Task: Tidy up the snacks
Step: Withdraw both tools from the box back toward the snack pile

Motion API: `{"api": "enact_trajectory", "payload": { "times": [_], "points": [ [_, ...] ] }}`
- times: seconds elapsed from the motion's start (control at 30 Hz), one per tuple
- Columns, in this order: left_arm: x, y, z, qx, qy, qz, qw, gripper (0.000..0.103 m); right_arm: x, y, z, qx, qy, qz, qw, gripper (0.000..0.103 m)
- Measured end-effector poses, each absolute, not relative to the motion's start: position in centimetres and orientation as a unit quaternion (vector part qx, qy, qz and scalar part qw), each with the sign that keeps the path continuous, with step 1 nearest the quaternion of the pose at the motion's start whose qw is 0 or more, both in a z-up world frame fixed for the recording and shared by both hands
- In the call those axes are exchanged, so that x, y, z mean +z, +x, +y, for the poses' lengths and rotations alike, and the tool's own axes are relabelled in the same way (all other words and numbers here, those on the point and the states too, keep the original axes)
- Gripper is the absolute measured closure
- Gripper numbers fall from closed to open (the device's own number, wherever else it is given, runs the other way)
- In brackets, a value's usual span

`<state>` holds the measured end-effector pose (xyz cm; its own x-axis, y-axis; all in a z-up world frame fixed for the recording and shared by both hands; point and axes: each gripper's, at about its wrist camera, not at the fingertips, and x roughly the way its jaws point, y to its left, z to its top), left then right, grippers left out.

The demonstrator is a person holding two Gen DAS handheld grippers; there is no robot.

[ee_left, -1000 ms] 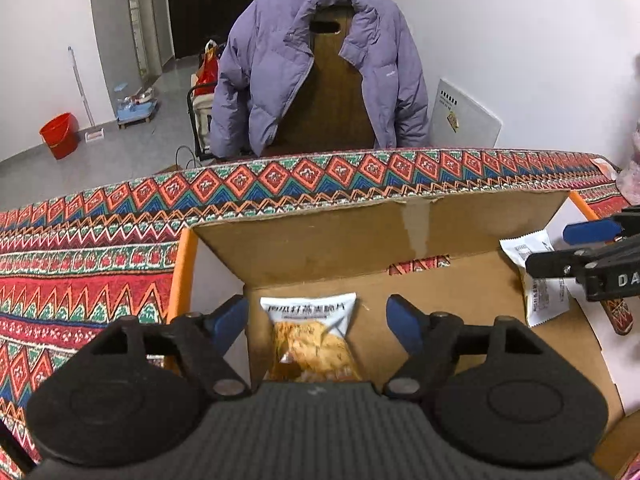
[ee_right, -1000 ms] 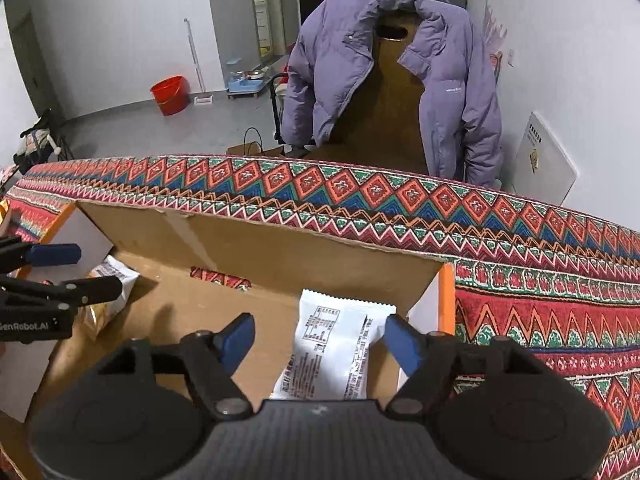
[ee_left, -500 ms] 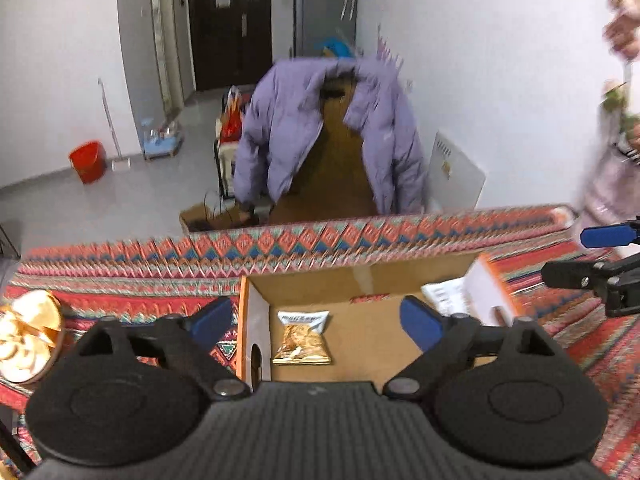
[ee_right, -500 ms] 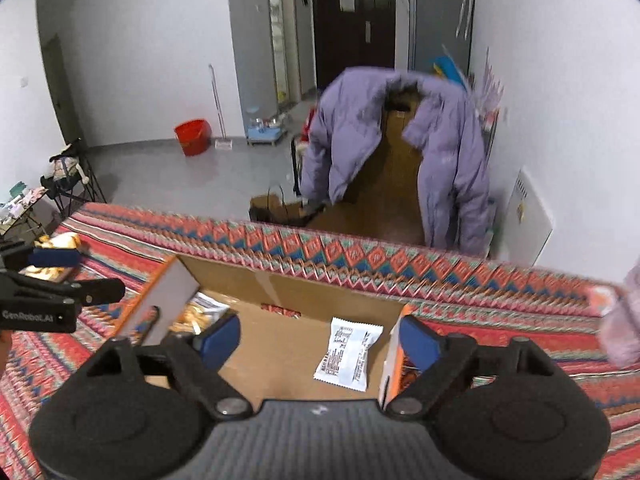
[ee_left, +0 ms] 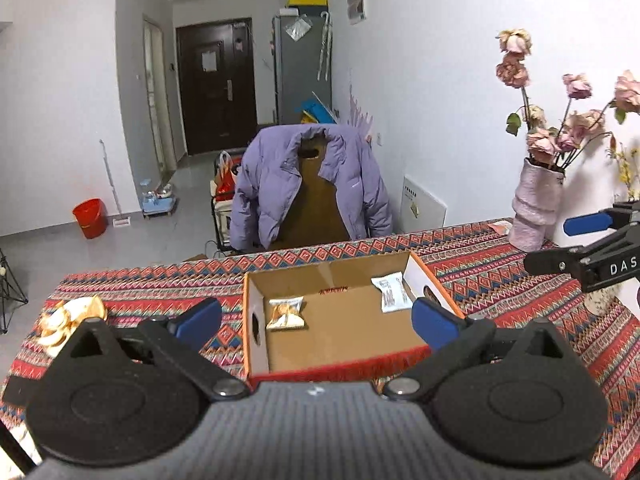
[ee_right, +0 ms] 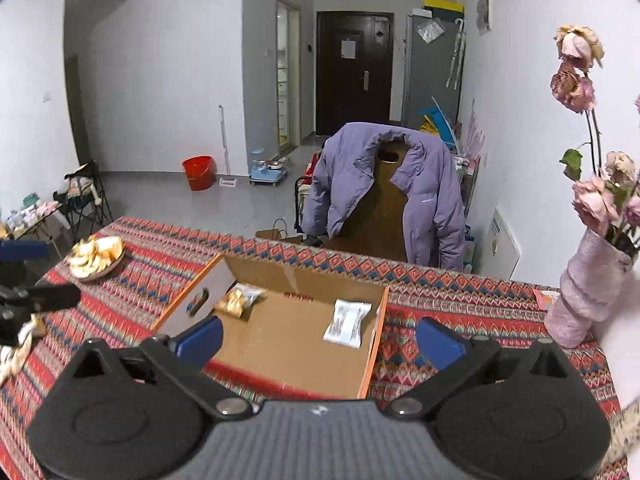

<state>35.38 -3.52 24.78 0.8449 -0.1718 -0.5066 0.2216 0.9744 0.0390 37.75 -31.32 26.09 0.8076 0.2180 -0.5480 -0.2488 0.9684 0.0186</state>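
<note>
orange-brown snack packet (ee_left: pixel 285 312) lying at left end of open brown cardboard box (ee_left: pixel 340 332), white printed snack packet (ee_left: pixel 391 295) lying at right end. left gripper (ee_left: pixel 316 320) and right gripper (ee_right: pixel 320 338) hovering above box, blue-tipped fingers standing wide apart, gripping nothing. box sitting on red patterned tablecloth (ee_right: pixel 460 320).

Even, cool indoor light fills both views; shadows are soft, focus sharp, with strong fisheye bending and dark corners.
</note>
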Motion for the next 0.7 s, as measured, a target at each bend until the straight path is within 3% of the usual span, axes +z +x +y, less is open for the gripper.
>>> {"api": "enact_trajectory", "payload": {
  "times": [0.3, 0.7],
  "points": [
    [20.3, 24.9, -0.7, -0.080, 0.016, 0.226, 0.971, 0.000, 21.0, 25.9, -31.3, 0.141, -0.029, 0.207, 0.968, 0.000],
    [11.2, 11.9, -0.8, -0.063, 0.034, 0.183, 0.981, 0.000, 11.1, 14.0, -31.6, 0.125, 0.003, 0.160, 0.979, 0.000]
  ]
}}
